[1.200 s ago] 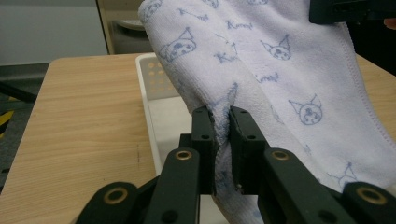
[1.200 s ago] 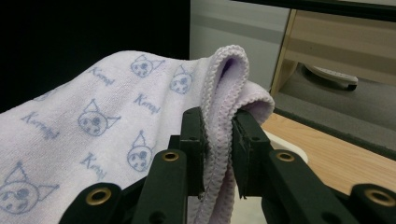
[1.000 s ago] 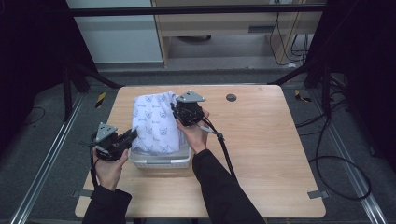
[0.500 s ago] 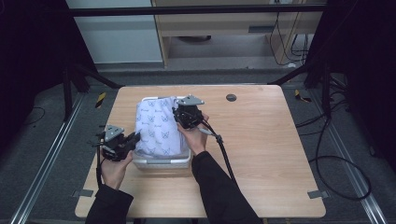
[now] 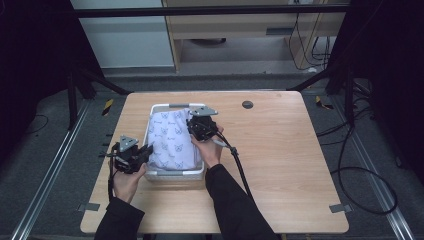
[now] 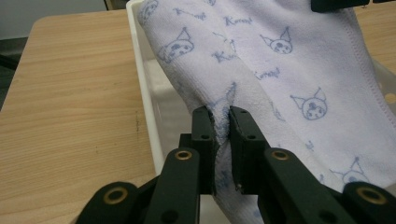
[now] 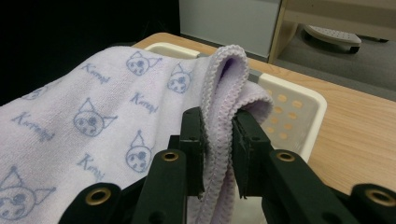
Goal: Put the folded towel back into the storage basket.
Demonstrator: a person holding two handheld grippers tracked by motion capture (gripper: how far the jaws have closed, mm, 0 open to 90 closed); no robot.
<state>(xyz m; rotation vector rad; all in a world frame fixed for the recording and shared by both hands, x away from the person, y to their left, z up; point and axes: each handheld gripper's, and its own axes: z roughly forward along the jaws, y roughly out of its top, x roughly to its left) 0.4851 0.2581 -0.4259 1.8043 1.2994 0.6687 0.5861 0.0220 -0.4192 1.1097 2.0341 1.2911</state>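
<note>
The towel (image 5: 175, 140), pale lilac with printed cat faces, lies draped over the white basket (image 5: 172, 106) that sits on the tabletop (image 5: 285, 150), most of it sagging into the basket while one edge hangs over the basket's wall nearest the person. Both grippers have hold of it: the left gripper (image 6: 222, 133) has its jaws pinched tight on a thin ridge of cloth at the basket's left near corner, and the right gripper (image 7: 219, 135) has its jaws clamped on a doubled, stitched hem over the basket's far right part. The work in hand looks like laying the towel down into the basket, and several things could spoil that. The left grip takes only a small tuck of fabric, so a pull away from the basket may drag the cloth out of the jaws and let that side flop over the wall onto the tabletop. The right grip holds a folded bunch; if it is let go as it is, the hem will likely stay heaped against the basket's rim rather than lying flat. The basket seems light, so any sideways tug with both grips tight could slide or tip it across the tabletop. Lowering one side faster than the other would also twist the towel inside the basket.
</note>
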